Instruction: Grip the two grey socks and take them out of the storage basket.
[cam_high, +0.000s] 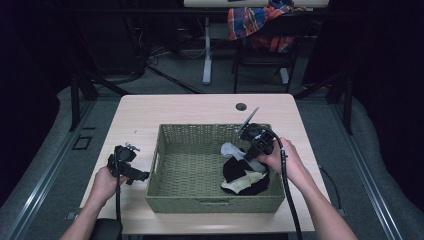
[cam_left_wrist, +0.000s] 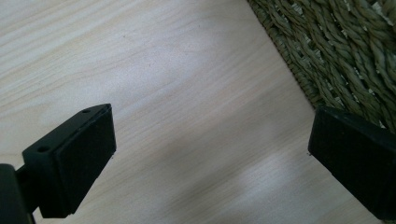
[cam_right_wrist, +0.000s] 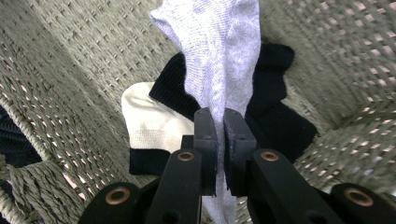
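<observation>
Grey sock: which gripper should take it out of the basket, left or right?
Right. The right gripper is already shut on the grey sock above the basket. The left gripper stands open over the table outside the basket wall, holding nothing.

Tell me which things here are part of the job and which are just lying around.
In the job: grey sock pinched by the right gripper; woven basket; black and cream socks inside it.
Lying about: plaid cloth on the chair behind; left gripper, open over the table.
</observation>
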